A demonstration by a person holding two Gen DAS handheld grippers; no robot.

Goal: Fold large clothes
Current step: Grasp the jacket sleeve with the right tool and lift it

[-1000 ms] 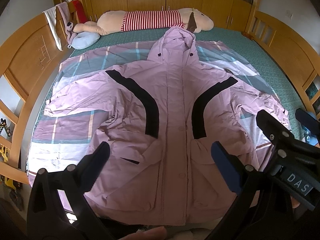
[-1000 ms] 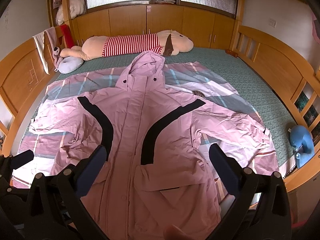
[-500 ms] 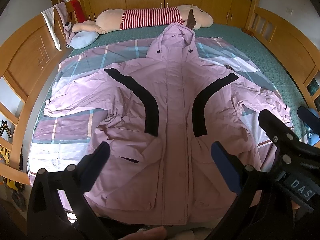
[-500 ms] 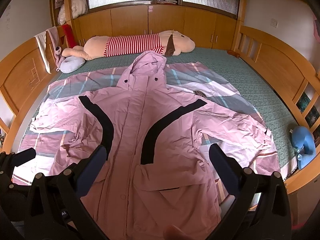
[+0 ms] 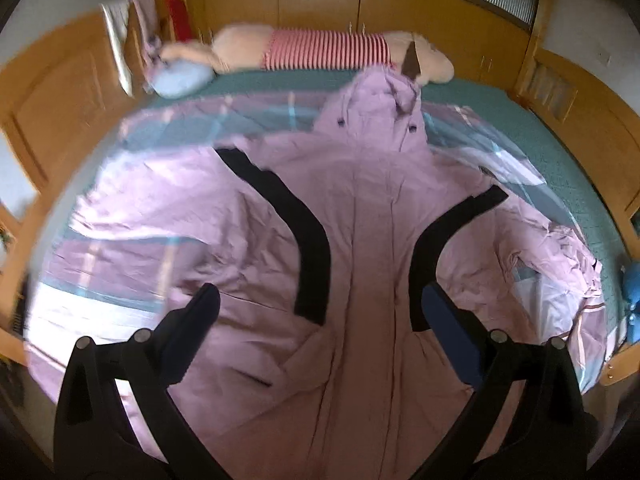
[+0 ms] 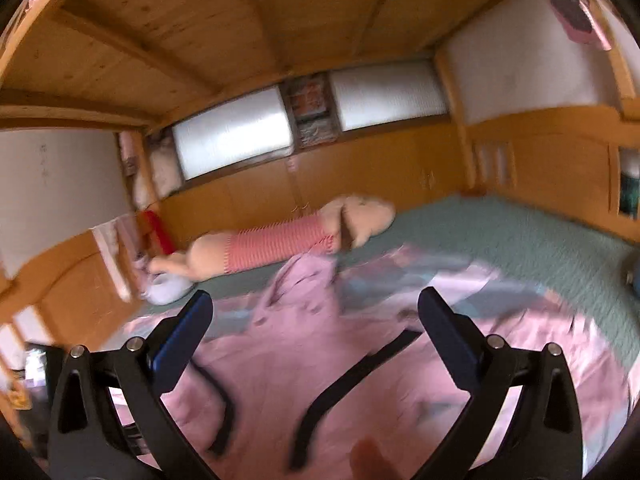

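Note:
A large pink hooded jacket (image 5: 368,232) with two curved black stripes lies spread face up on the bed, sleeves out to both sides, hood toward the far end. My left gripper (image 5: 320,312) is open and empty, above the jacket's lower front. My right gripper (image 6: 316,316) is open and empty, tilted upward. In its blurred view the jacket (image 6: 304,360) fills the lower part. Neither gripper touches the cloth.
A plaid sheet (image 5: 168,136) lies under the jacket on the green bedcover (image 5: 520,128). A striped plush toy (image 5: 320,52) and a blue pillow (image 5: 180,80) lie at the far end. Wooden bed rails (image 5: 52,100) run along both sides. A blue item (image 5: 632,280) sits at the right edge.
The right gripper has swung sharply upward, its view now showing the wooden ceiling and blurred. The left gripper's view has shifted closer over the jacket, and the right gripper has left it.

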